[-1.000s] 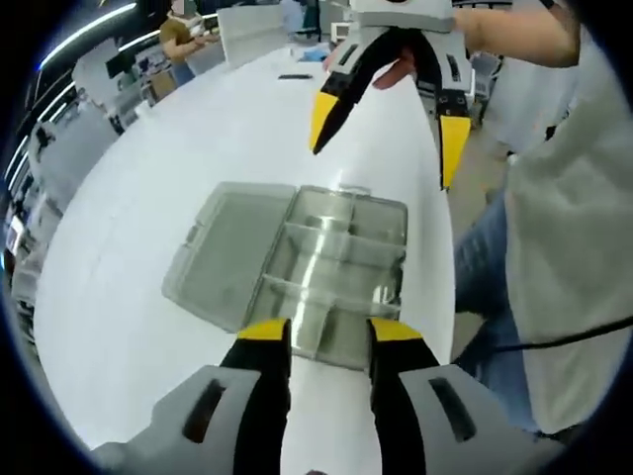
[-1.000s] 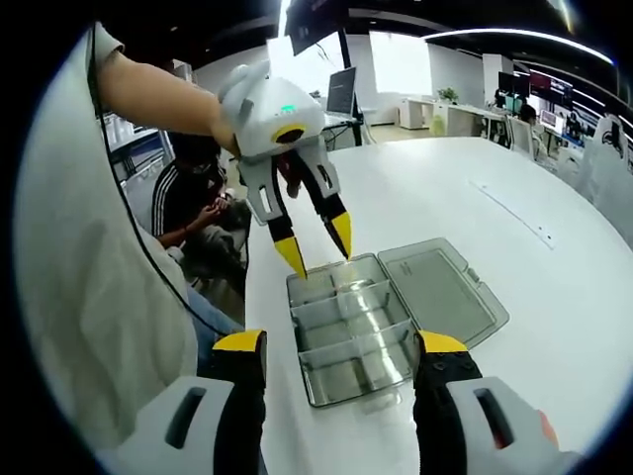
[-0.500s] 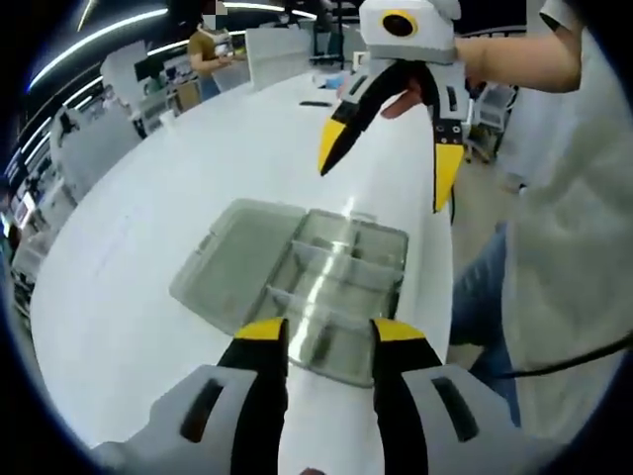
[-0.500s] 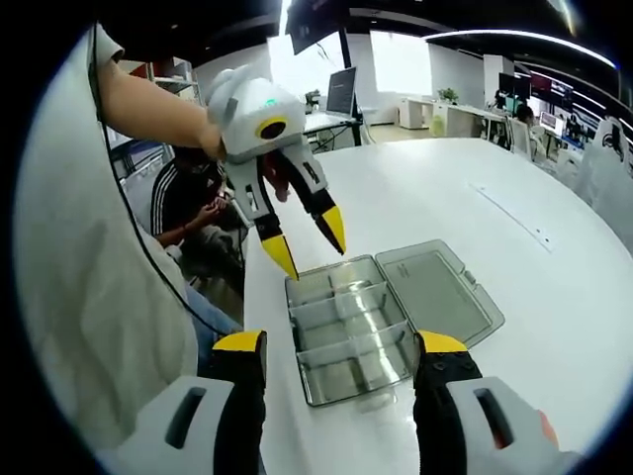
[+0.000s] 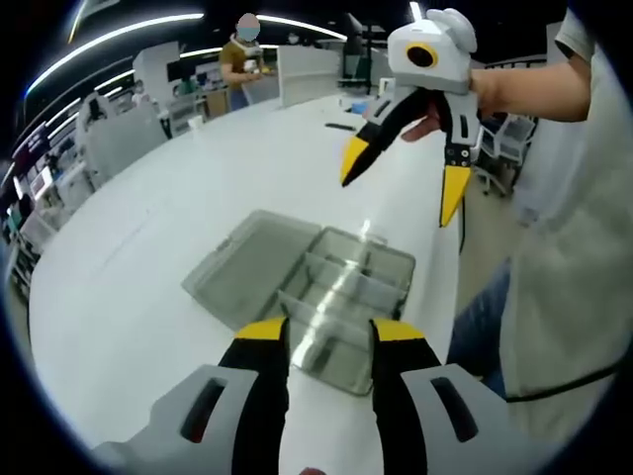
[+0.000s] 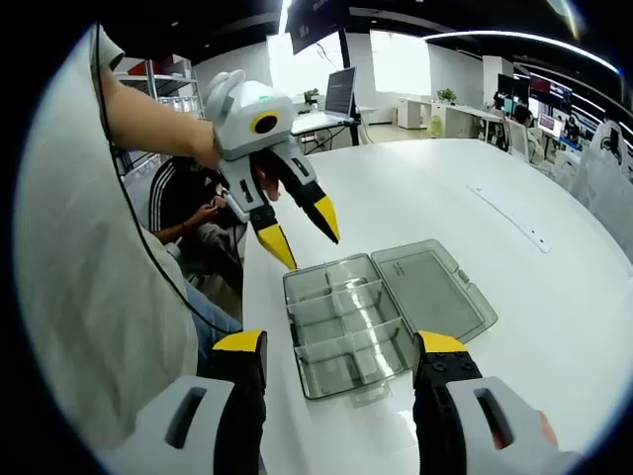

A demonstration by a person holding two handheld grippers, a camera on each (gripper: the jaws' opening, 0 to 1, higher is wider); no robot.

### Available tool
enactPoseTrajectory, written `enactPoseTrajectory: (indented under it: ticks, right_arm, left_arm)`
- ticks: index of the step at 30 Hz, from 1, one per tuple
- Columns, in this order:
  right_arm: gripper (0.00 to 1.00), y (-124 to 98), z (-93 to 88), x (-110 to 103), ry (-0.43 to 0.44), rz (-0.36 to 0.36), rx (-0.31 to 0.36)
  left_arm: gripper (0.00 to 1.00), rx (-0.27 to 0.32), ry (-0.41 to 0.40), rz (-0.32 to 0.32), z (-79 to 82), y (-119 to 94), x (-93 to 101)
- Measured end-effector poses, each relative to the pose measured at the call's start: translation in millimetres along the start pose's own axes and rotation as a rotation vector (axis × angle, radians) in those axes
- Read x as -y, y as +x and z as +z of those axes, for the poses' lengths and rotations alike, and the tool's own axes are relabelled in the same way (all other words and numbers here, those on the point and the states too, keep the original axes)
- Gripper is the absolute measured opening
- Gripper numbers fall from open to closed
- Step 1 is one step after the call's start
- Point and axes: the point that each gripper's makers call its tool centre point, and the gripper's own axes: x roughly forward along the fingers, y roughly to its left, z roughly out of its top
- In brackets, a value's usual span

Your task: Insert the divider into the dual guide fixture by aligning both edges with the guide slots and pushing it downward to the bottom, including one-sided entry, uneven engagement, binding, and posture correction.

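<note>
My left gripper (image 5: 326, 332) hangs above the near edge of the clear plastic compartment box (image 5: 341, 297), its yellow-tipped fingers (image 5: 259, 332) spread a moderate gap apart with nothing between them. My right gripper (image 6: 336, 346) has its fingers (image 6: 240, 343) spread wide, also empty, with the same box (image 6: 341, 332) lying between and beyond them on the white table (image 6: 534, 297). The box sits open, its hinged lid (image 6: 430, 287) flat on the table beside the tray. Inside the tray I can see clear dividers (image 6: 346, 322) standing upright across it, splitting it into compartments. In each view the other gripper hovers in the air above the box, apart from it, fingers open and holding nothing.
</note>
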Motion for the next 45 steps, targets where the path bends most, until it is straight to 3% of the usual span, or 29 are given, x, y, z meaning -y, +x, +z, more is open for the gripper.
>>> enactPoseTrajectory:
  ticks: [14, 45]
  right_arm:
    - [0.57, -7, -3.7, -1, -0.003, -0.007, -0.008]
    - [0.56, -23, -25.7, 6, 0.028, -0.041, -0.022]
  left_arm:
    - [0.32, 0.061, -0.053, 0.019, 3.1, -3, 8.1]
    - [0.4, 0.109, -0.094, 0.026, 9.0, 1, 14.0]
